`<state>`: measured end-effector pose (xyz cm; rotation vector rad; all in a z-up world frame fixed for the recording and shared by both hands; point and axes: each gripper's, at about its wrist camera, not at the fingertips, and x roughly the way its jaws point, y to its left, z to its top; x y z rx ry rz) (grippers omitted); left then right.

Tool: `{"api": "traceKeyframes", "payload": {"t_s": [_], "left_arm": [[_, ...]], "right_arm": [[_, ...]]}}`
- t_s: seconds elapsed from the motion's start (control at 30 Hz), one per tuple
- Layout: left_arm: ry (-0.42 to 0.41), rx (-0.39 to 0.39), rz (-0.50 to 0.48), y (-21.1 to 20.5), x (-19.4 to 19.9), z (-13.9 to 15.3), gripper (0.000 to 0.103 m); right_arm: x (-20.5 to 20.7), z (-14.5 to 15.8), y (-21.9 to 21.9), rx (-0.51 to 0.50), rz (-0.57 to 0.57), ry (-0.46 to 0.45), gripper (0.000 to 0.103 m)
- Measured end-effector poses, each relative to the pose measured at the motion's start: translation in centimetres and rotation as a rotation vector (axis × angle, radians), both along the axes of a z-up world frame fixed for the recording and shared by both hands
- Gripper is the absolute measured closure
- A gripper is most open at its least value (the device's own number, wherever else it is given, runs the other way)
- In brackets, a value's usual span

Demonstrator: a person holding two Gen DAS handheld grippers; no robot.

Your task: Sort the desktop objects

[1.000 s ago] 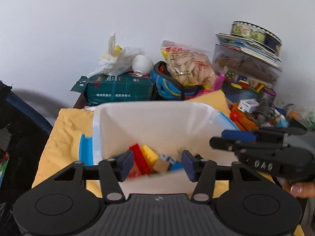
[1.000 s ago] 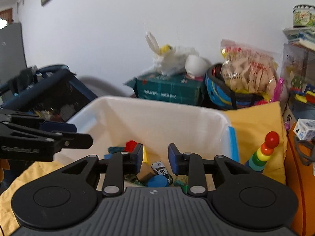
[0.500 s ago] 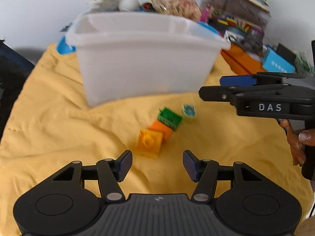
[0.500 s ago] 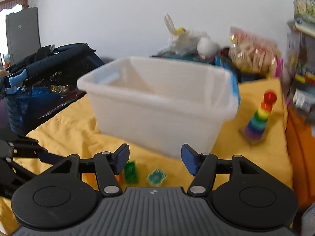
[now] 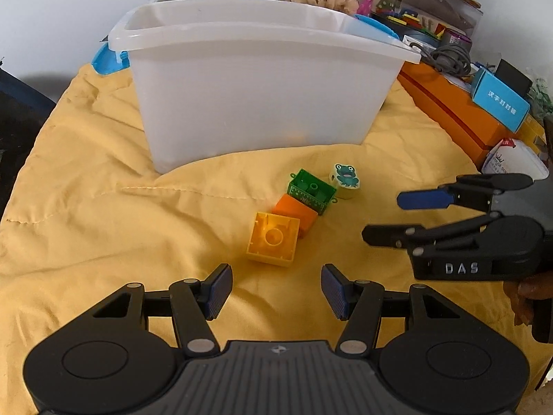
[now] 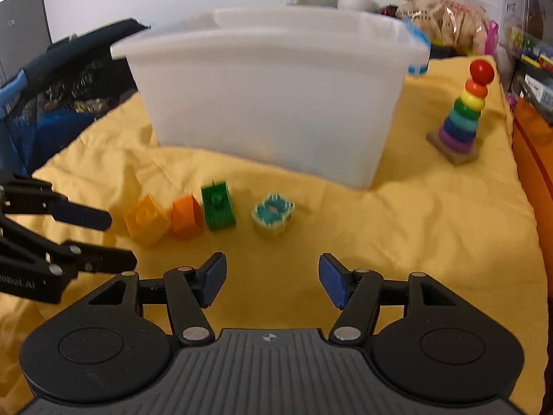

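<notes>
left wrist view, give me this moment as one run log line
left gripper open, empty | right gripper open, empty | yellow brick, orange brick, green brick, frog block on cloth | bin behind

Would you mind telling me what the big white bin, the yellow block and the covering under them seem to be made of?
White bin: apparently translucent plastic, smooth and slightly glossy, with a moulded rolled rim. Yellow block: hard moulded plastic, judging by its hollow underside with a round socket and its sheen. Yellow covering: fabric, matte, with wrinkles and a stitched seam; possibly padded.
</notes>
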<state>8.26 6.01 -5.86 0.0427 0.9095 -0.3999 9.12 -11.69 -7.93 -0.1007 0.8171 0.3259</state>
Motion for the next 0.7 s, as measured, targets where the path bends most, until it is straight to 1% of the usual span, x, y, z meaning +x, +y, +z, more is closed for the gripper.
{"api": "traceKeyframes", "payload": {"t_s": [0.1, 0.2, 0.4, 0.43, 0.53, 0.7], "left_arm": [[0.002, -0.01, 0.001, 0.1, 0.2, 0.0, 0.042], [-0.006, -0.017, 0.0, 0.1, 0.3, 0.2, 0.042], [-0.055, -0.011, -0.017, -0.2, 1.5, 1.1, 0.042], [-0.069, -0.003, -0.026, -0.4, 1.8, 1.2, 0.042], [-0.092, 0.056, -0.059, -1.1, 2.8, 1.0, 0.042], [-0.075, 0.09, -0.11, -2.3, 4.9, 0.0, 0.042]], "right_arm": [[-0.2, -0.4, 0.0, -0.006, 0.001, 0.019, 0.036], [-0.2, -0.3, 0.0, -0.008, -0.001, 0.022, 0.035], [0.0, 0.1, 0.5, -0.034, 0.008, -0.009, 0.032], [0.1, 0.1, 0.6, -0.038, 0.011, -0.015, 0.032], [0.5, 0.2, 0.9, -0.044, 0.016, -0.035, 0.031], [0.8, -0.2, 1.6, -0.06, 0.034, -0.026, 0.031]]}}
